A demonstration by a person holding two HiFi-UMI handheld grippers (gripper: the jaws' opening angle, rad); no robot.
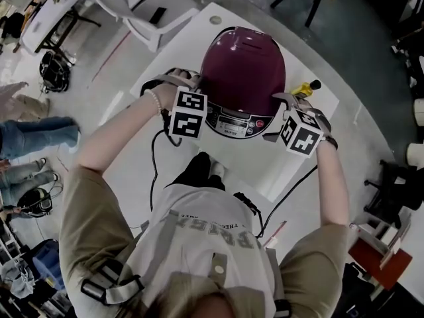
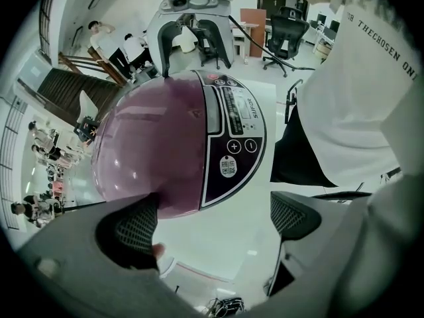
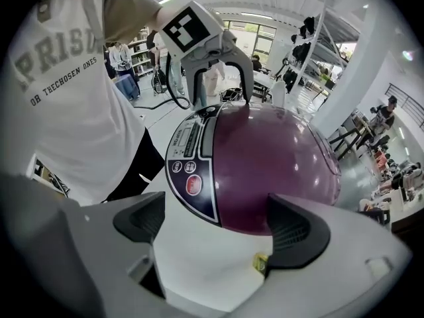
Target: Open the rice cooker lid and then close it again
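Note:
A purple rice cooker (image 1: pixel 242 63) stands on the white table (image 1: pixel 265 159) with its lid down and its dark control panel (image 1: pixel 231 120) facing me. My left gripper (image 1: pixel 196 89) is at the cooker's left flank and my right gripper (image 1: pixel 282 105) at its right flank. In the left gripper view the gripper (image 2: pixel 213 220) is open, one pad (image 2: pixel 136 227) lying against the purple shell (image 2: pixel 156 148). In the right gripper view the gripper (image 3: pixel 218 225) is also open, the cooker (image 3: pixel 271 164) bulging just beyond its pads (image 3: pixel 295 229). Neither holds anything.
A yellow bottle with a black cap (image 1: pixel 304 89) stands right of the cooker, close to my right gripper. A black power cable (image 1: pixel 154 161) runs off the table's left side. White chairs (image 1: pixel 149 8) stand beyond the table. People stand at the far left (image 1: pixel 30 134).

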